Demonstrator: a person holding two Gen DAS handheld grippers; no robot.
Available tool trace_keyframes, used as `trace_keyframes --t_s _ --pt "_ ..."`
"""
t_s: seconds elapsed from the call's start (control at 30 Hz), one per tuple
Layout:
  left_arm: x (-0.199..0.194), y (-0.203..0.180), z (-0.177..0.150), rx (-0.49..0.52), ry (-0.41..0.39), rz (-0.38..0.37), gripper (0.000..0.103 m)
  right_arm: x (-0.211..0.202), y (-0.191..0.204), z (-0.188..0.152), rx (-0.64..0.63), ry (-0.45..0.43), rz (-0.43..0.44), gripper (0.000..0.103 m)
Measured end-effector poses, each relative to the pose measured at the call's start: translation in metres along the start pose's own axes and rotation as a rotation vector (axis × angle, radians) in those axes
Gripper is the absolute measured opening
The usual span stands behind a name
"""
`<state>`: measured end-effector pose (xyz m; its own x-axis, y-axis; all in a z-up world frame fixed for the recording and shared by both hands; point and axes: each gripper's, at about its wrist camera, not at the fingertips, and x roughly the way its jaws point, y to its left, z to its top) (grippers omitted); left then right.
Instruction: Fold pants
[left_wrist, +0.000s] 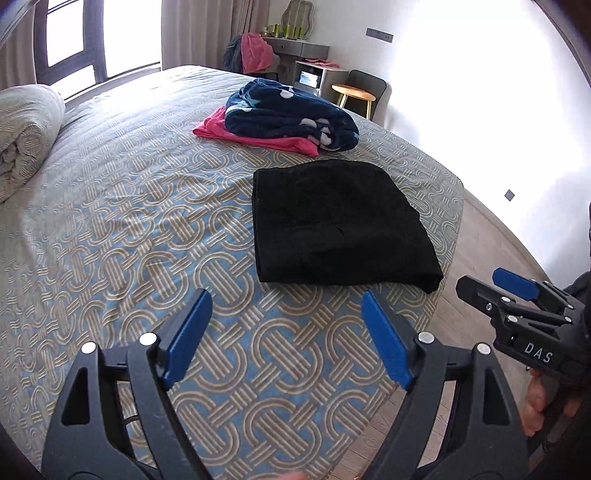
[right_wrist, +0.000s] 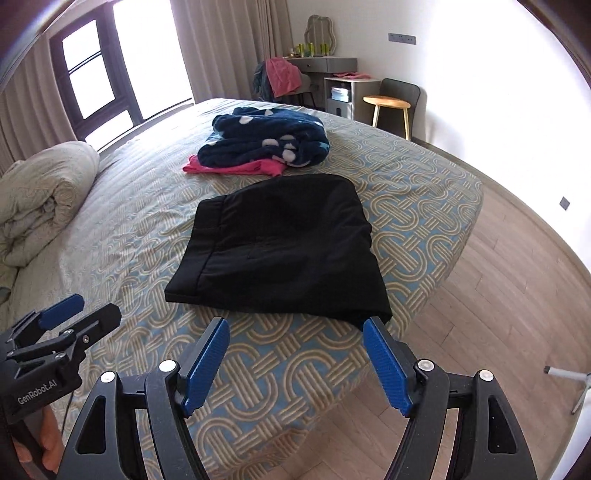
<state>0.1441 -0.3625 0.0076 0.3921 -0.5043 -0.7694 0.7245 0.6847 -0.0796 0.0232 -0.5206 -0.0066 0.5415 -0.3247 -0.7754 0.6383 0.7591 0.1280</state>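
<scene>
Black pants (left_wrist: 340, 225) lie folded into a compact rectangle on the patterned bed cover (left_wrist: 147, 206), near the bed's foot corner; they also show in the right wrist view (right_wrist: 280, 251). My left gripper (left_wrist: 286, 306) is open and empty, held above the bed a little short of the pants. My right gripper (right_wrist: 297, 334) is open and empty, just short of the pants' near edge. Each gripper shows at the side of the other's view: the right one (left_wrist: 491, 284) and the left one (right_wrist: 92, 310).
A dark blue spotted blanket (left_wrist: 291, 114) lies on a pink garment (left_wrist: 255, 138) beyond the pants. A rolled duvet (left_wrist: 26, 136) sits at the left. Wooden floor (right_wrist: 498, 295) lies right of the bed. A stool (right_wrist: 388, 105), chair and dresser stand by the far wall.
</scene>
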Motion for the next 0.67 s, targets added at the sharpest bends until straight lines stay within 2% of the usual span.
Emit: trace_keyframes --t_s 0.23,0.4,0.67 --pt "-0.035 -0.034 -0.012 0.049 -0.023 0.061 0.083 -0.047 -0.016 -0.013 -0.005 -0.046 0.015 0.076" --pt "-0.049 -0.058 -0.014 0.106 -0.055 0.084 0.083 -0.063 -0.029 -0.015 -0.001 -0.073 0.016 0.076" --pt "-0.051 -0.082 -0.012 0.139 -0.063 0.074 0.083 -0.076 -0.041 -0.019 0.004 -0.102 -0.002 0.076"
